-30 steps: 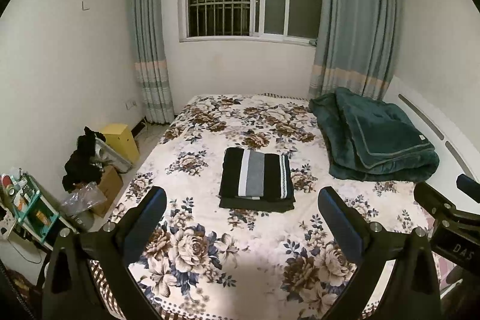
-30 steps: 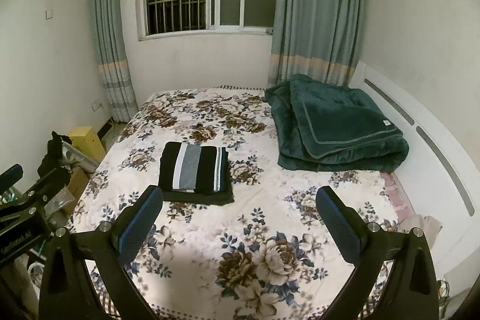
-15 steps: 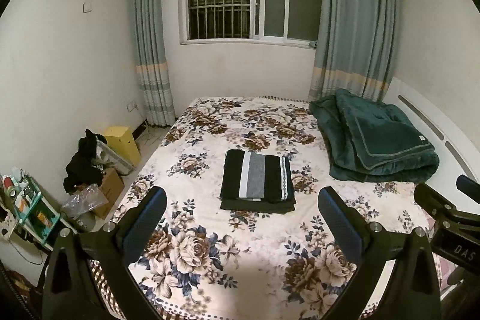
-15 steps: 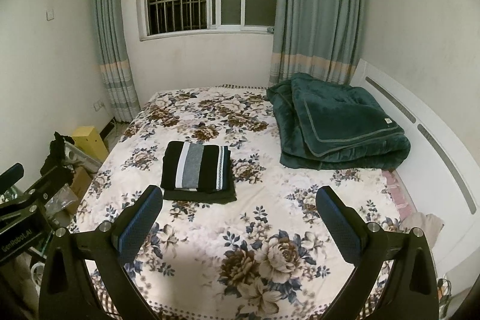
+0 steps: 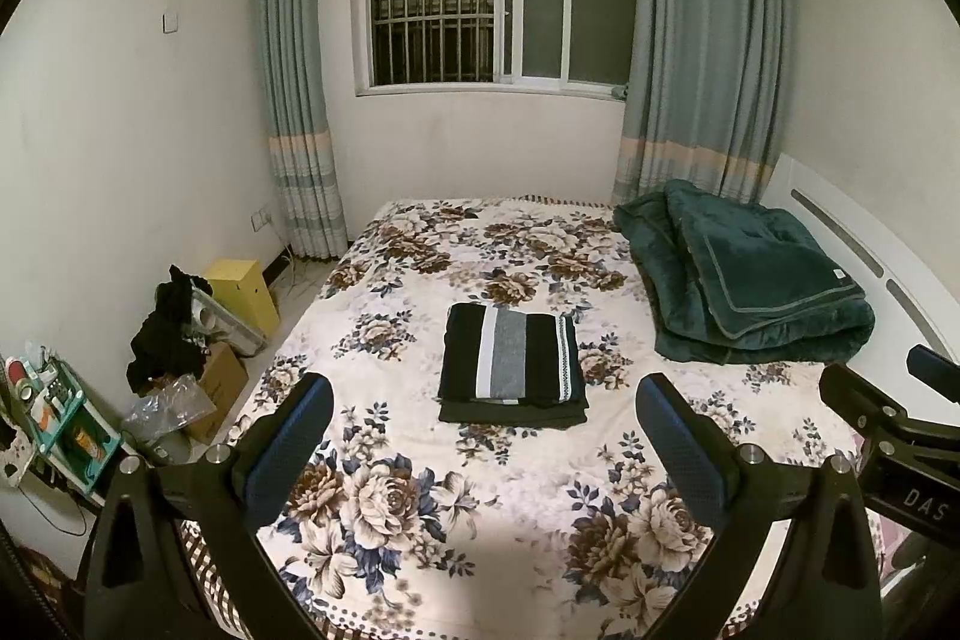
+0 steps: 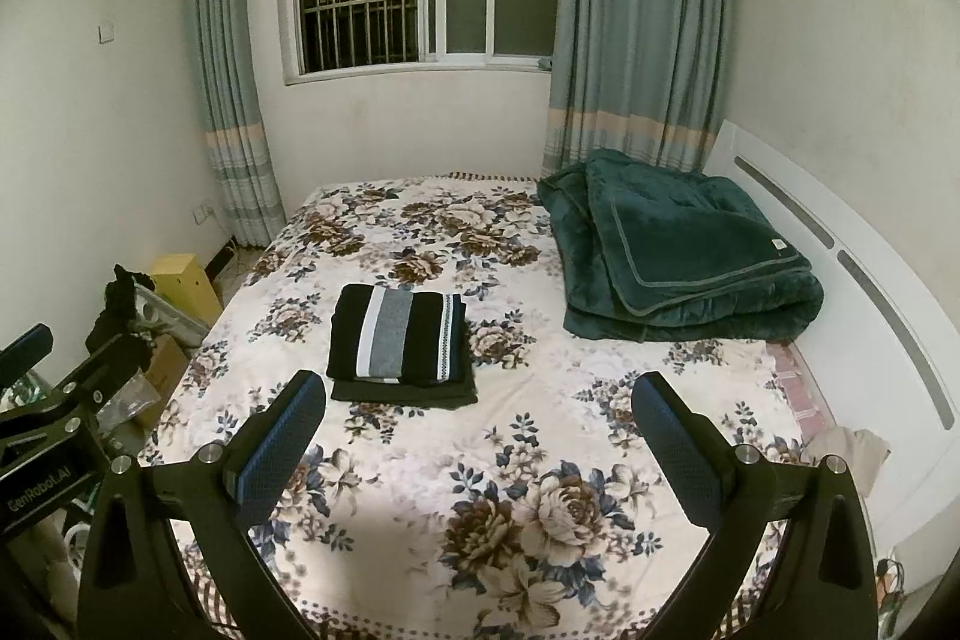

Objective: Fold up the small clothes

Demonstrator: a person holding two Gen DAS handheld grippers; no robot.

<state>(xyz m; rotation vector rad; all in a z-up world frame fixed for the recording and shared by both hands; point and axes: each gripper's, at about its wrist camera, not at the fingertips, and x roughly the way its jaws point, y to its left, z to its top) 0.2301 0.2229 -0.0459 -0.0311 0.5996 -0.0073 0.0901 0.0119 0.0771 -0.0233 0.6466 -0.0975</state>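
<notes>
A folded black garment with white and grey stripes (image 5: 510, 361) (image 6: 401, 337) lies on a second folded dark piece in the middle of the floral bed (image 5: 480, 508) (image 6: 540, 400). My left gripper (image 5: 483, 436) is held open above the bed's near edge, well short of the stack, with nothing between its fingers. My right gripper (image 6: 477, 436) is open too, empty, with the stack ahead and to its left. Each gripper shows at the edge of the other's view: the right gripper's body (image 5: 900, 436) and the left gripper's body (image 6: 54, 418).
A folded dark green blanket (image 5: 750, 280) (image 6: 678, 250) lies at the bed's far right by the white headboard (image 6: 840, 250). On the floor to the left are a yellow box (image 5: 243, 289), cardboard boxes, dark clothes and a small shelf (image 5: 54, 424). A barred window and curtains stand behind.
Both views have tilted up slightly and drawn back a little from the bed. The stack has not moved and both grippers stay open.
</notes>
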